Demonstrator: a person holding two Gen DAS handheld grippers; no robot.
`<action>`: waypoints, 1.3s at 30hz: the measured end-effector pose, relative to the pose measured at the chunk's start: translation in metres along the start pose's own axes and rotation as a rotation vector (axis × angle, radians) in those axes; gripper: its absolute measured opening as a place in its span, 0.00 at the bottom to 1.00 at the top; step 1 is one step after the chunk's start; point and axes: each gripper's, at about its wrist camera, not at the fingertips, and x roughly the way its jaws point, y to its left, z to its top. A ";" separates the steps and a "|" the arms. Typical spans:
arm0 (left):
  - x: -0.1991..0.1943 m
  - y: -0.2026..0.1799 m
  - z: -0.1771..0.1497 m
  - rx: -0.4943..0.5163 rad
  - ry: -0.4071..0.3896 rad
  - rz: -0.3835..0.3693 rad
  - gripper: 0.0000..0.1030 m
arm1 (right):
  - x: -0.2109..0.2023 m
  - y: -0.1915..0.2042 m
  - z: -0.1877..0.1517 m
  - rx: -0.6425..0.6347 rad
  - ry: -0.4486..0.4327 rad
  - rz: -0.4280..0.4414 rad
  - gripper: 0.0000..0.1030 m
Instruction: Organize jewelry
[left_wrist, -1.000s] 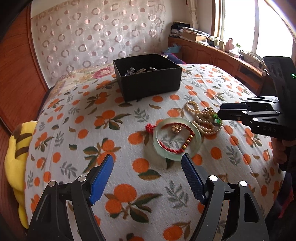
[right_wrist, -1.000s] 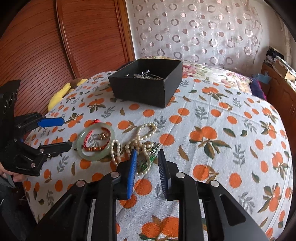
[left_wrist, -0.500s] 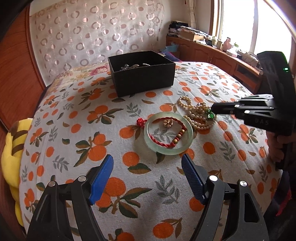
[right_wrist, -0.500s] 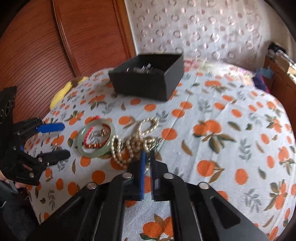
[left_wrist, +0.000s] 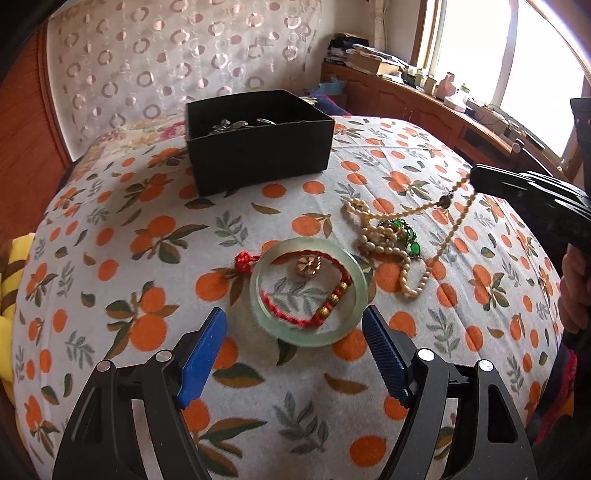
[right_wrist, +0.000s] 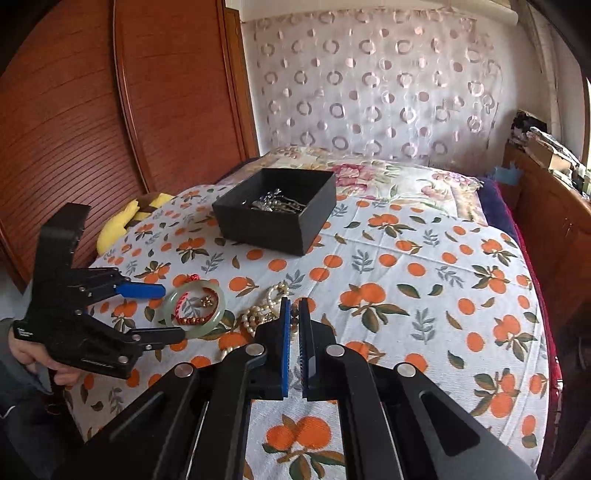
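pearl necklace (left_wrist: 391, 236): half lifted from my bedspread | jade bangle (left_wrist: 309, 291): flat, ringing red cord bracelet (left_wrist: 325, 308) | black box (left_wrist: 258, 138): open, behind

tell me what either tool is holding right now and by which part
The right tool pinches the pearl necklace by one strand, lifting it off the pile. The left tool is open, holding nothing.

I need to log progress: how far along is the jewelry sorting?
Done: some silver pieces already lie in the black box. In hand: the right gripper is shut on the pearl necklace, one strand lifted off the bedspread. Left: the jade bangle, the red cord bracelet inside it; the left gripper is open.
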 end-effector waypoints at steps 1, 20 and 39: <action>0.002 -0.002 0.001 0.007 0.000 0.005 0.71 | -0.001 -0.002 0.000 0.003 -0.003 -0.002 0.05; 0.015 -0.013 0.016 0.061 -0.006 0.050 0.67 | 0.002 -0.002 -0.005 0.013 0.002 -0.001 0.05; -0.037 -0.002 0.022 0.003 -0.146 0.042 0.67 | -0.006 0.020 0.030 -0.044 -0.045 0.013 0.05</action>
